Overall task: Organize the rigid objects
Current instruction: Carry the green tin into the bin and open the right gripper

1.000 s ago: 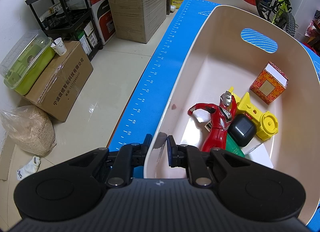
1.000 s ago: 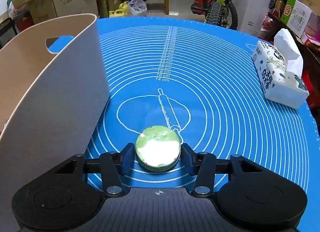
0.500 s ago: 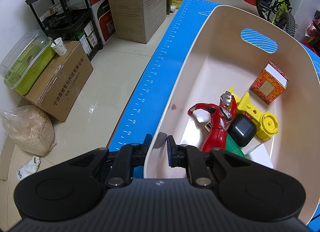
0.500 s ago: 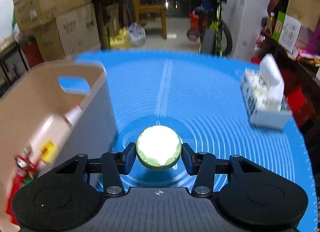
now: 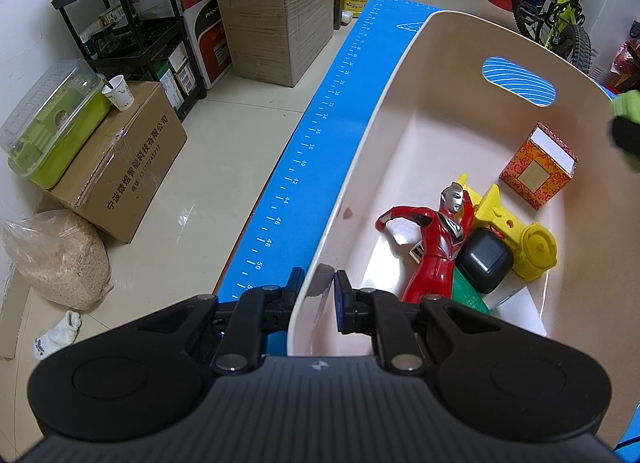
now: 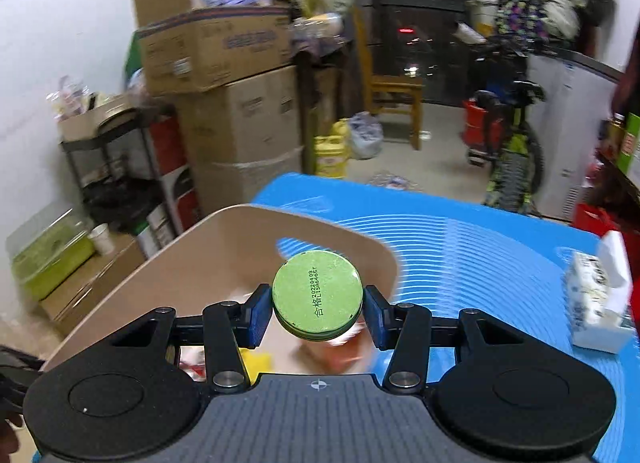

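Green tin (image 6: 317,297), round and flat, sits clamped between the right gripper (image 6: 317,313) pads at lower centre, printed face tilted toward the camera, above the beige bin (image 6: 224,239). Left gripper (image 5: 318,293) pinches the bin's near rim at lower centre, nearly closed. Inside lie a red figure (image 5: 436,239), yellow toy (image 5: 516,231), black case (image 5: 484,259) and patterned box (image 5: 536,167). Blue mat (image 6: 480,247) covers the desk; a tissue pack (image 6: 600,295) sits at right.
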`<state>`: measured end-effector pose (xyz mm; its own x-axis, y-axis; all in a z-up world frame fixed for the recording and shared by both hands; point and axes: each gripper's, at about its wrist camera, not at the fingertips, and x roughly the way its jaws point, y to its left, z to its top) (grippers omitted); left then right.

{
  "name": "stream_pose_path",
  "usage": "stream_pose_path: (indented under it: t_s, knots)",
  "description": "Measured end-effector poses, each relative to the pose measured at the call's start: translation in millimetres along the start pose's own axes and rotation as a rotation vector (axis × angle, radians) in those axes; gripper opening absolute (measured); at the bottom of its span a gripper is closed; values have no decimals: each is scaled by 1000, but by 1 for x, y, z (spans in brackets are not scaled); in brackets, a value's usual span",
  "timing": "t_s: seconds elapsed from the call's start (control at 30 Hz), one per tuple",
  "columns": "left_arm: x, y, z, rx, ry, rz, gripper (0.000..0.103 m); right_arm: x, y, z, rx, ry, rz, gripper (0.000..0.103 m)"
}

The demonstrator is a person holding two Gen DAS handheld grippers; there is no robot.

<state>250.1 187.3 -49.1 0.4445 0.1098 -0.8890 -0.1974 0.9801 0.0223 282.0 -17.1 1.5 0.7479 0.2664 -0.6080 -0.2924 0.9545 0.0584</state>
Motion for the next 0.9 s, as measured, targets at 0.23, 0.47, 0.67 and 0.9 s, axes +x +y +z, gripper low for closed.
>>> stream_pose_path:
  t_s: [0.23, 0.47, 0.67, 0.9]
  knots:
    - [0, 0, 0, -1, 0, 0, 17, 24, 41, -8, -75, 121, 37, 54]
    - [0, -1, 0, -1, 0, 0, 17, 46, 56, -21, -113, 261, 30, 54]
    - [0, 0, 0, -1, 0, 0, 17, 58, 56, -27, -125, 353, 20, 54]
    - [1, -1, 1, 2, 0, 3, 17, 65, 54, -29, -134, 432, 21, 54]
